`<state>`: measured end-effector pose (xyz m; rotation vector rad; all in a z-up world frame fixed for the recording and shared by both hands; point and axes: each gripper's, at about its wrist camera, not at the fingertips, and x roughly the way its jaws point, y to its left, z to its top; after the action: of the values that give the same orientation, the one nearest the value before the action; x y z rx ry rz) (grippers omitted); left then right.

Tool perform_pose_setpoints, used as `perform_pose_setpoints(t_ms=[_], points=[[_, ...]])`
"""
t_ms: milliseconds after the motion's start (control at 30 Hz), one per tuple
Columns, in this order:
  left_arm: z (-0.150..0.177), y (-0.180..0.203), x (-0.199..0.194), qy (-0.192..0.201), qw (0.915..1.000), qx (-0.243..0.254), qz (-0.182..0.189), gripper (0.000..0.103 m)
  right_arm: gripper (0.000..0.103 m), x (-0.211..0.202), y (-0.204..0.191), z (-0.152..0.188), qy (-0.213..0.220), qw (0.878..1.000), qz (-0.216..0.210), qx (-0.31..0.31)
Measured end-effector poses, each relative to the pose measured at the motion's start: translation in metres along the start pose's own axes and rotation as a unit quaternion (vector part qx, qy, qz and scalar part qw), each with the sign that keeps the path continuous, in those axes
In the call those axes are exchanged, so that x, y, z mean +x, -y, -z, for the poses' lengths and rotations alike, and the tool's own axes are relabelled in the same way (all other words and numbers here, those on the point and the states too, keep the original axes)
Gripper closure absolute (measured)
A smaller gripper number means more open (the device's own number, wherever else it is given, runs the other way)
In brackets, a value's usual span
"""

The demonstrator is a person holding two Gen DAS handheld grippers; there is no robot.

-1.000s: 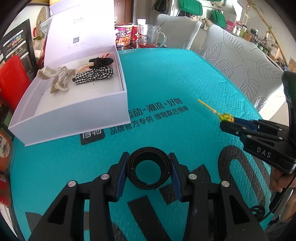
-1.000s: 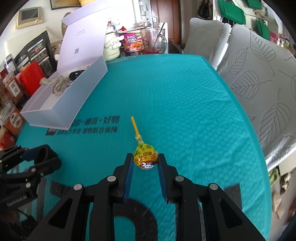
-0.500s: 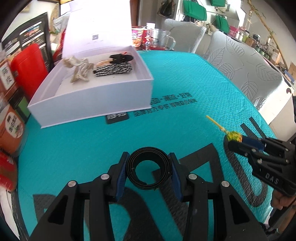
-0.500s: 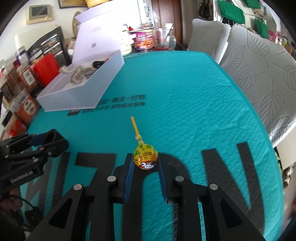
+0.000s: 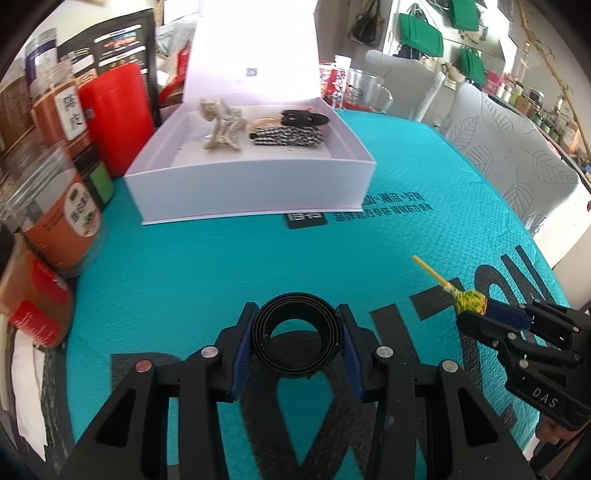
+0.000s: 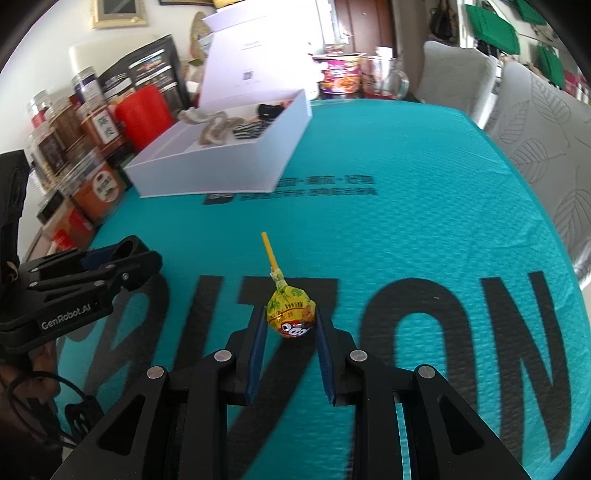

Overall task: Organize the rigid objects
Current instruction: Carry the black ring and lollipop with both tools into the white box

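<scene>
Between your left gripper's (image 5: pixel 297 338) pads sits a coiled black belt (image 5: pixel 295 334), pinched across its sides so the roll holds shape. Your right gripper (image 6: pixel 290 326) squeezes the lollipop's (image 6: pixel 291 312) wrapped head, stick forward, both probably bound for the far-left white box (image 5: pixel 255 194).

Table (image 5: pixel 207 266): covered by a teal textured sheet with large black lettering, directly beneath and ahead of the claw.
Chairs (image 6: pixel 458 74): grey, leaf-patterned covers, far right of the claw along the table's edge.
Green bags (image 5: pixel 421 35): hanging on a pale wall, far right beyond the chairs.
Door (image 6: pixel 364 22): dark wood, straight ahead past the table.
Framed picture (image 6: pixel 118 13): far left on a white wall; contents too blurred to read.
Light: bright, seemingly daylight.
</scene>
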<state>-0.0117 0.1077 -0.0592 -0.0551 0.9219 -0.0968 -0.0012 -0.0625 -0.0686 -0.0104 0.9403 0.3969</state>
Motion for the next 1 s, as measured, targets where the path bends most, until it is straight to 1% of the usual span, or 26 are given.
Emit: perform_pose_setpoints(t_ms=[267,533,767,1000], points=[[-0.006,-0.022,-0.012,0.013,0.9995,-0.023,-0.018,0.061,0.077,0.001,-0.03,-0.012,0.005,0.999,-0.027,-0.032],[-0.015,-0.037,-0.027,0.029,0.9986,-0.034,-0.027,0.061,0.077,-0.002,-0.054,-0.026,0.013,0.997,-0.046,-0.058],[-0.029,-0.046,-0.041,0.049,0.9978,-0.033,-0.03,0.061,0.077,-0.011,-0.069,-0.04,0.024,0.995,-0.053,-0.075],[-0.048,-0.047,-0.053,0.069,0.997,-0.024,-0.028,0.061,0.077,-0.019,-0.077,-0.057,0.037,0.994,-0.057,-0.083]])
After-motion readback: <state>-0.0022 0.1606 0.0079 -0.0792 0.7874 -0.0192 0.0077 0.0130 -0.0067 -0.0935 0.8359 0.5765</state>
